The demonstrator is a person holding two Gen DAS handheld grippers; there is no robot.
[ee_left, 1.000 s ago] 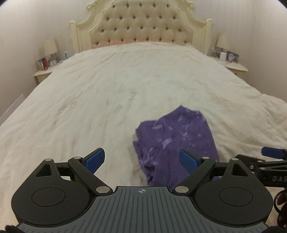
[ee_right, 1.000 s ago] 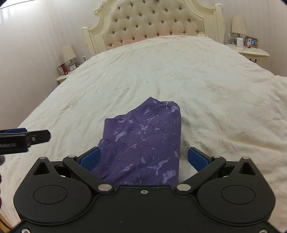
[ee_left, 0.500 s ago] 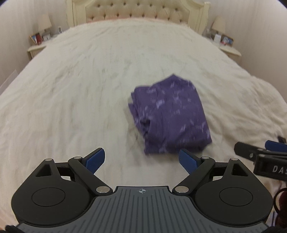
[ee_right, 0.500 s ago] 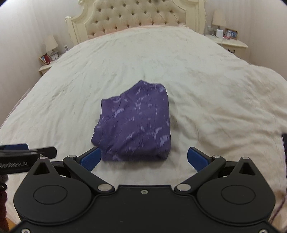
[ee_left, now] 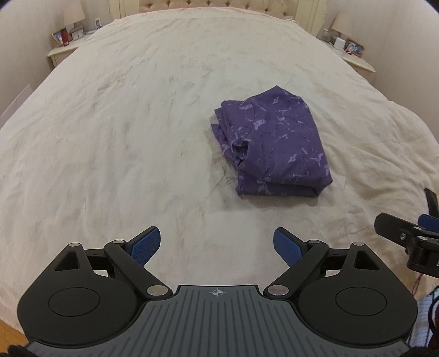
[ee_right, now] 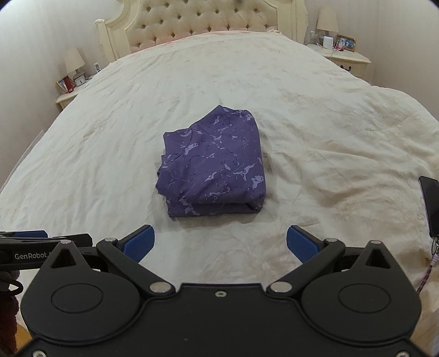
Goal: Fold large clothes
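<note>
A purple patterned garment (ee_left: 271, 145) (ee_right: 214, 162) lies folded into a thick rectangular bundle on the cream bedspread (ee_left: 123, 123) (ee_right: 315, 131). My left gripper (ee_left: 216, 244) hangs open over bare bedspread, short of the bundle and to its left. My right gripper (ee_right: 221, 243) is also open, with nothing between its blue pads, just in front of the bundle's near folded edge. Neither gripper touches the cloth. The right gripper's fingers show at the right edge of the left wrist view, and the left gripper's at the left edge of the right wrist view.
A tufted cream headboard (ee_right: 208, 19) stands at the far end. Nightstands with lamps and picture frames flank the bed (ee_right: 71, 90) (ee_right: 340, 52). A dark phone with a strap (ee_right: 430, 206) lies at the bed's right edge. Wooden floor (ee_left: 8, 335) shows below the near bed edge.
Both grippers have drawn back from the purple bundle, which now sits farther ahead and fully in view. The cloth lies as it was, and both grippers stay open.
</note>
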